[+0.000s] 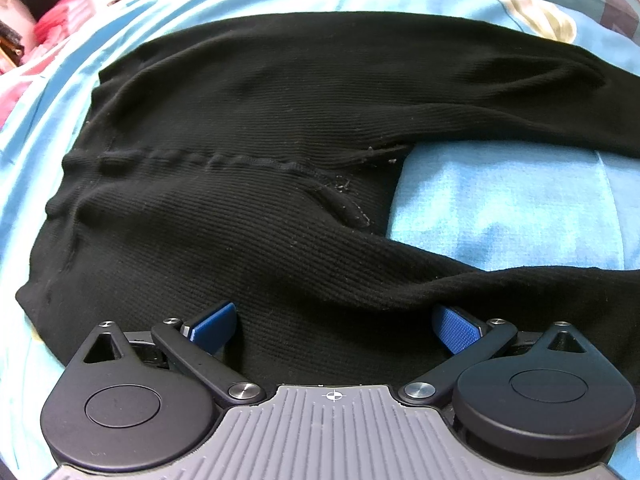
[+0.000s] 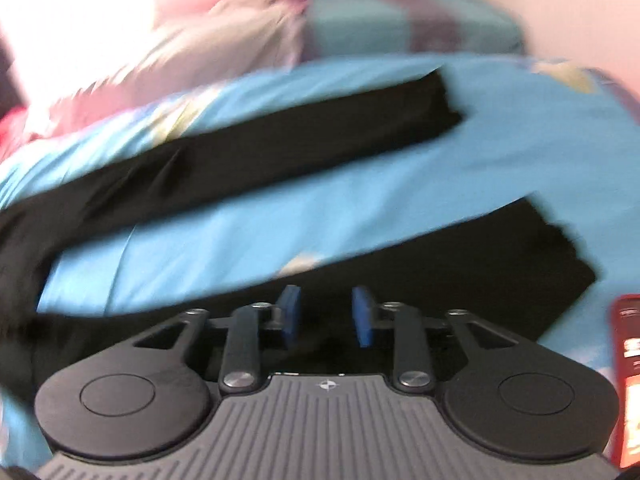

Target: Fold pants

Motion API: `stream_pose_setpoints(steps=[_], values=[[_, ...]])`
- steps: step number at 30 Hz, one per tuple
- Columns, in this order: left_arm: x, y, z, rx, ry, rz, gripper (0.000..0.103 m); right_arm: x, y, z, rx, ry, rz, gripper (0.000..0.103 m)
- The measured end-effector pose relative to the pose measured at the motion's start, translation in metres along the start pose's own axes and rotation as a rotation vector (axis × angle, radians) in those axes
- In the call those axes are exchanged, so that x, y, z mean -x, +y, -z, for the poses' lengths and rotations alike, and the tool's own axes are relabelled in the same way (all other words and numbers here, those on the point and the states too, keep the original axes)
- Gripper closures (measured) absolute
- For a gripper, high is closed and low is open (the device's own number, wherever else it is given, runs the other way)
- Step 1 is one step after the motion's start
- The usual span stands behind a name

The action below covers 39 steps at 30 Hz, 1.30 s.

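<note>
Black ribbed pants lie flat on a blue bed sheet, waistband at the left and both legs running off to the right with a wedge of sheet between them. My left gripper hovers over the near hip edge, jaws wide open, nothing between the blue pads. In the blurred right wrist view the far leg and the near leg cross the sheet diagonally. My right gripper sits above the near leg, partly open, with no cloth pinched between its pads.
Pink and white bedding is piled beyond the sheet's far edge. A red object lies at the right edge, close to the near leg's cuff. Pink and red cloth shows at the far left.
</note>
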<state>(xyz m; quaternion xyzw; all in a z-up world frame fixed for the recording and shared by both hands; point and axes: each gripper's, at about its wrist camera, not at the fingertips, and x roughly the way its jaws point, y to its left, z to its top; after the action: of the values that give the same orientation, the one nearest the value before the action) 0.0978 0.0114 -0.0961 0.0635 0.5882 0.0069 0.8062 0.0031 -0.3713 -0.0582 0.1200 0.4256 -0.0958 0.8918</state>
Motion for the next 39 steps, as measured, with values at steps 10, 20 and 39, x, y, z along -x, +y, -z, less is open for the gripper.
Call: stream_pose_setpoints(steps=[10, 20, 39], values=[[-0.001, -0.006, -0.005, 0.009, 0.016, -0.03, 0.0, -0.027, -0.017, -0.01, 0.019, 0.014, 0.038, 0.064], [-0.002, -0.007, -0.006, 0.01, 0.018, -0.033, 0.0, -0.031, -0.014, -0.008, 0.085, 0.015, 0.05, 0.055], [0.002, -0.008, -0.004, -0.001, 0.019, -0.027, 0.0, -0.034, -0.06, -0.032, -0.102, -0.063, 0.191, 0.043]])
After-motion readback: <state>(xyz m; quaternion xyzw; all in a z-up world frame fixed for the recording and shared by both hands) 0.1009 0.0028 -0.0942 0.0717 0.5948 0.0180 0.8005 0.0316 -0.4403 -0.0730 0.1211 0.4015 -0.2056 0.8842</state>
